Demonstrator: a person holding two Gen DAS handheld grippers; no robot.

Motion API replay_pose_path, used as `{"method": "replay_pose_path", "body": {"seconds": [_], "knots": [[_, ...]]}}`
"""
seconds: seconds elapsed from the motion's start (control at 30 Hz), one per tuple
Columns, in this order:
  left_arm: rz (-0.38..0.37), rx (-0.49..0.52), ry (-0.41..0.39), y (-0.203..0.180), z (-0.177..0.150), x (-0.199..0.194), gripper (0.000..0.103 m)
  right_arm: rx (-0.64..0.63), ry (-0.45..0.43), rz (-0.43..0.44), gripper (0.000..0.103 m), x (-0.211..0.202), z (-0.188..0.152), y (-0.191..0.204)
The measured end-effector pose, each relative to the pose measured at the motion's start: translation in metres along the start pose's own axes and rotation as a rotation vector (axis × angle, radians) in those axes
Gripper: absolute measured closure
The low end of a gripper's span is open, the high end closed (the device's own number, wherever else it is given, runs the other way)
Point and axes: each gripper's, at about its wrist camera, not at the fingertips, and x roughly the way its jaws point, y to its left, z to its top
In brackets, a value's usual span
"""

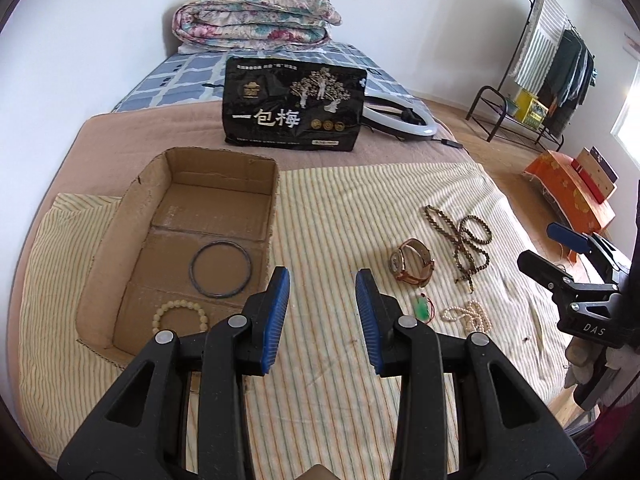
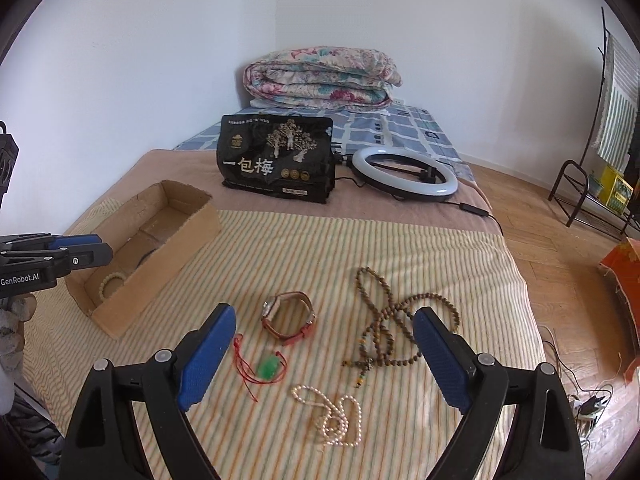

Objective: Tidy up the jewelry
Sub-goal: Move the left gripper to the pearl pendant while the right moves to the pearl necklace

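An open cardboard box lies on the striped cloth at the left. In it lie a dark bangle and a cream bead bracelet. On the cloth to the right lie a brown-strap watch, a green pendant on red cord, a pearl necklace and a brown bead necklace. My left gripper is open and empty beside the box. My right gripper is open and empty above the jewelry.
A black snack bag stands behind the cloth, with a ring light to its right. A folded floral quilt lies at the bed's head. A clothes rack and an orange-covered stool stand on the floor at right.
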Motion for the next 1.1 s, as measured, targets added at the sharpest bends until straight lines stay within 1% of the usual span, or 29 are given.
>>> {"method": "replay_pose_path", "body": {"seconds": [0.17, 0.3, 0.53, 0.6, 0.73, 0.97, 1.03, 1.1], "knots": [[-0.027, 0.05, 0.05, -0.021, -0.011, 0.016, 0.069, 0.006, 0.054, -0.023, 0.011, 0.006, -0.026, -0.021], [-0.061, 0.072, 0.105, -0.031, -0.023, 0.031, 0.069, 0.017, 0.12, -0.025, 0.011, 0.02, -0.048, -0.032], [-0.095, 0.1, 0.194, -0.05, -0.05, 0.058, 0.069, 0.014, 0.212, -0.029, 0.011, 0.045, -0.082, -0.038], [-0.095, 0.111, 0.221, -0.053, -0.058, 0.066, 0.069, 0.021, 0.229, -0.02, 0.011, 0.05, -0.087, -0.04], [-0.094, 0.133, 0.246, -0.06, -0.07, 0.077, 0.069, 0.034, 0.25, -0.007, 0.011, 0.057, -0.095, -0.041], [-0.085, 0.182, 0.262, -0.069, -0.08, 0.088, 0.069, 0.029, 0.263, 0.014, 0.011, 0.061, -0.099, -0.038], [-0.077, 0.189, 0.264, -0.069, -0.081, 0.091, 0.076, 0.026, 0.265, 0.018, 0.011, 0.063, -0.099, -0.036], [-0.072, 0.186, 0.269, -0.069, -0.082, 0.094, 0.076, 0.024, 0.267, 0.018, 0.012, 0.065, -0.098, -0.035]]}}
